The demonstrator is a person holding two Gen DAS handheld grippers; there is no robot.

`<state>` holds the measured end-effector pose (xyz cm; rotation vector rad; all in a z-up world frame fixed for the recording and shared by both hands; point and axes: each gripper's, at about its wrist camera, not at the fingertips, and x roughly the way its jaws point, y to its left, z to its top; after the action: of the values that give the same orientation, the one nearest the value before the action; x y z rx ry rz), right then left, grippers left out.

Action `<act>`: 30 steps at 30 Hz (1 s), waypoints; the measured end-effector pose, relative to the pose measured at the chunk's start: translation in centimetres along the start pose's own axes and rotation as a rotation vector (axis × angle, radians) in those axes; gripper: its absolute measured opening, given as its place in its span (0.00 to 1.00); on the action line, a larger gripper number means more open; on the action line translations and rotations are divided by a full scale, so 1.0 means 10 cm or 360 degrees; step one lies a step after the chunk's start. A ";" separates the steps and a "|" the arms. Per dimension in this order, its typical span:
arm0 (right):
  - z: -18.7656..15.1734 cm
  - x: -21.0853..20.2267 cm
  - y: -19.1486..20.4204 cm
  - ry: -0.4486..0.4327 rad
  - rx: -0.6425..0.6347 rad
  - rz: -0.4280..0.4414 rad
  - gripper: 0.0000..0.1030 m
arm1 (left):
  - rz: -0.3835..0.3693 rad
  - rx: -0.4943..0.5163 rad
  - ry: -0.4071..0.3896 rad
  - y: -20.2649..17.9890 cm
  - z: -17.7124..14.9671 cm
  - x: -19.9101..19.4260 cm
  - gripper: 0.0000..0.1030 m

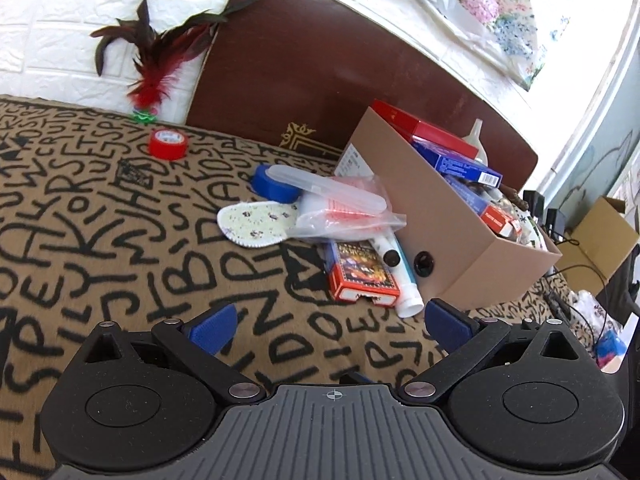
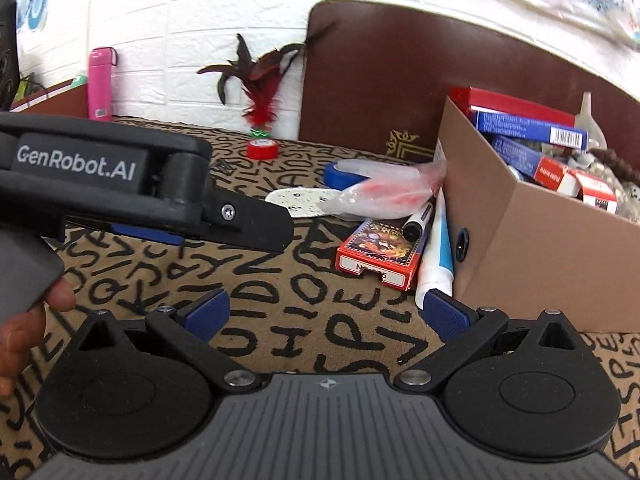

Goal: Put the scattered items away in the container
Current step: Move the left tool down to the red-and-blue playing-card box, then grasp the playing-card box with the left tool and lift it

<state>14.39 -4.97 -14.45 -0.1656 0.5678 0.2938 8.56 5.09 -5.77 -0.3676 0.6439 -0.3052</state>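
Observation:
A tan cardboard box [image 1: 452, 224] [image 2: 532, 236] stands on the lettered blanket, holding several red and blue packs. Beside it lie a red card pack [image 1: 362, 272] [image 2: 380, 254], a white tube [image 1: 406, 284] [image 2: 438, 252], a black-capped marker [image 1: 386, 250] [image 2: 418, 222], a plastic bag [image 1: 344, 216] [image 2: 384, 196], a blue tape roll [image 1: 272, 184] [image 2: 340, 172], an insole [image 1: 252, 224] [image 2: 296, 200] and a red tape roll [image 1: 168, 144] [image 2: 262, 148]. My left gripper [image 1: 330, 324] is open and empty, short of the pile. My right gripper [image 2: 328, 316] is open and empty, with its right fingertip close to the tube's cap.
A feather shuttlecock [image 1: 150, 80] [image 2: 260, 96] stands against the white brick wall. A brown headboard [image 1: 320, 60] [image 2: 400, 80] rises behind the box. A pink bottle [image 2: 100, 84] stands far left. The left gripper's body [image 2: 140, 188] crosses the right wrist view at left.

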 end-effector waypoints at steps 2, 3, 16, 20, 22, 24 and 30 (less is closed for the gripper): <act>0.01 0.05 0.00 -0.0002 0.0002 0.0002 0.99 | -0.0002 -0.0005 0.0007 0.02 0.02 0.05 1.00; 0.02 0.07 0.00 -0.0006 0.0001 0.0000 0.99 | -0.0008 -0.0004 0.0014 0.03 0.04 0.08 1.00; 0.07 0.57 -0.13 0.0013 0.0096 -0.0118 0.77 | -0.0160 0.0156 0.0219 -0.05 0.31 0.72 0.79; 0.10 0.66 -0.14 0.0009 0.0114 -0.0148 0.76 | -0.0200 0.0132 0.0322 -0.02 0.35 0.98 0.68; 0.12 0.72 -0.15 0.0022 0.0110 -0.0150 0.76 | -0.0235 0.0138 0.0374 0.00 0.34 1.10 0.62; 0.13 0.76 -0.16 0.0044 0.0108 -0.0148 0.77 | -0.0242 0.0159 0.0365 0.01 0.34 1.12 0.60; 0.10 0.73 -0.17 0.0042 0.0115 -0.0177 0.67 | -0.0225 0.0208 0.0360 0.00 0.27 1.01 0.55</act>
<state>21.29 -4.67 -17.48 -0.1312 0.5920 0.1630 17.91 1.80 -9.08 -0.2555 0.8166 -0.5265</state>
